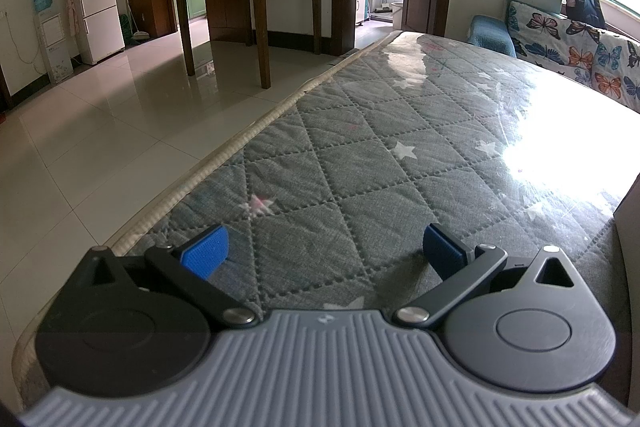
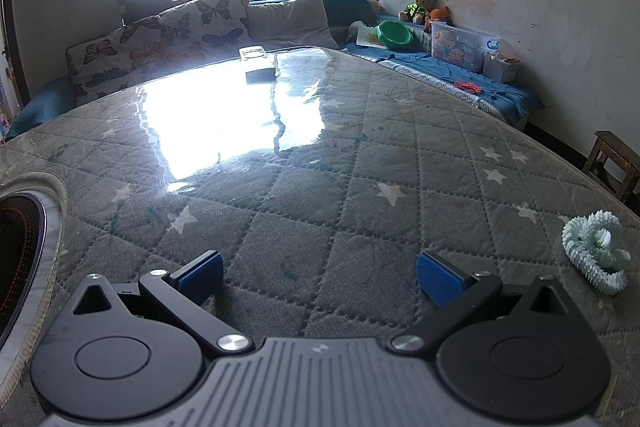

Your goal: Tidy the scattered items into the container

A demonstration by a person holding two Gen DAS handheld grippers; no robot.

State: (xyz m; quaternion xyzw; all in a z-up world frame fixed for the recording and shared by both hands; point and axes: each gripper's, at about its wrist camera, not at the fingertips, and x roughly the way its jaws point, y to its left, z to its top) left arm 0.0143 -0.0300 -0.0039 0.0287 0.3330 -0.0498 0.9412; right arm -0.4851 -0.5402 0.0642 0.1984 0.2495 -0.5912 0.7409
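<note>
So, going left to right: the left claw (image 1: 324, 247) hangs low over the table (image 1: 360, 155), blue pads spread wide apart with nothing between them, just quilted grey star fabric under a shiny clear cover. No scattered item shows in the left wrist view, only a pale edge at the far right of the frame that I can't identify. In the right wrist view, a round dark thing with a pale rim (image 2: 24, 255) sits at the left edge of the table; it might be the container, can't tell for sure. The right claw (image 2: 320, 273) is wide apart and empty too. The one obvious item to tidy is the pale mint spiky coiled toy (image 2: 596, 251), sitting off to the right of that claw near the table's right edge, well apart from the round thing. My guess is nothing's been picked up yet. What could go wrong: the toy looks floppy and jointed, so a pinch on one loop may let the rest dangle or slip out, and a nudge on that slick cover could push it off the edge.
</note>
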